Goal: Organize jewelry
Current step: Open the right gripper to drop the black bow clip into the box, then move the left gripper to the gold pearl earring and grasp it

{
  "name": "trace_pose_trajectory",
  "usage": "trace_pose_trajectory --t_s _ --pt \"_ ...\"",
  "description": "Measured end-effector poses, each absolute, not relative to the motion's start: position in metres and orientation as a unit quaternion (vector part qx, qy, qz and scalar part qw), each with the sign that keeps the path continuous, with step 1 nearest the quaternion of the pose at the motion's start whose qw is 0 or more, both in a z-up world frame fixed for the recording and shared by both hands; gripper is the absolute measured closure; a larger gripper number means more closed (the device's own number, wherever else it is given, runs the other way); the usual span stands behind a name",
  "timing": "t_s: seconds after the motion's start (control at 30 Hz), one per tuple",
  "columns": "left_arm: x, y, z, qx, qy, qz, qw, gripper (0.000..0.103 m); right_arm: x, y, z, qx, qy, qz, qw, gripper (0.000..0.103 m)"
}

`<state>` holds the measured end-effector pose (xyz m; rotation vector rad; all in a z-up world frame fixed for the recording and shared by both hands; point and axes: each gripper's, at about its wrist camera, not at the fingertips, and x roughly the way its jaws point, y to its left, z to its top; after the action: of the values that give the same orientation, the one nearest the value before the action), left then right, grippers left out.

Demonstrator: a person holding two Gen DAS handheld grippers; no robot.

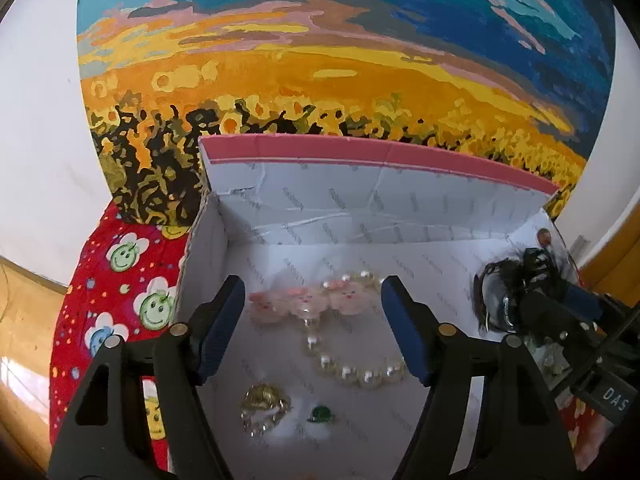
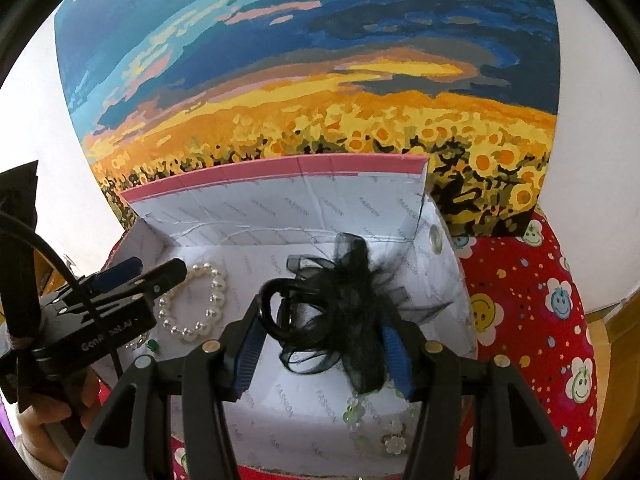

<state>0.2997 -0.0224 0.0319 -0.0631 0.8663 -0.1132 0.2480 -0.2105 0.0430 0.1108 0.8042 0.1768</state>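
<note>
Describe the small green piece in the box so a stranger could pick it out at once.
Start at the white box with the pink top edge, standing before the sunflower painting. On its floor, nearer than the pearl bracelet and just right of the gold and crystal cluster, lies the small green piece. It is the only green item in the left wrist view; its neighbours are pearl white, pale pink or gold.
</note>
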Motion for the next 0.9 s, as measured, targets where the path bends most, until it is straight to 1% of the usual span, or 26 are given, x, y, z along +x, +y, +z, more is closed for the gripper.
trace_pose_trajectory --t_s 0.1,0.17,0.57,0.9 --pt "0.293 -0.026 0.039 -0.027 0.418 -0.060 0.906 0.031 0.242 -0.213 0.047 0.058 0.388 0.084 0.916 0.043" --pt "0.288 -0.029 0.045 -0.025 0.415 -0.063 0.907 0.027 0.236 -0.215 0.051 0.062 0.383 0.086 0.918 0.039" --pt "0.243 -0.027 0.078 -0.018 0.420 -0.085 0.903 0.026 0.188 -0.222 0.088 0.084 0.347 0.105 0.928 0.033" --pt "0.184 -0.008 0.101 -0.015 0.418 -0.098 0.903 0.026 0.143 -0.223 0.096 0.095 0.349 0.110 0.926 0.033"
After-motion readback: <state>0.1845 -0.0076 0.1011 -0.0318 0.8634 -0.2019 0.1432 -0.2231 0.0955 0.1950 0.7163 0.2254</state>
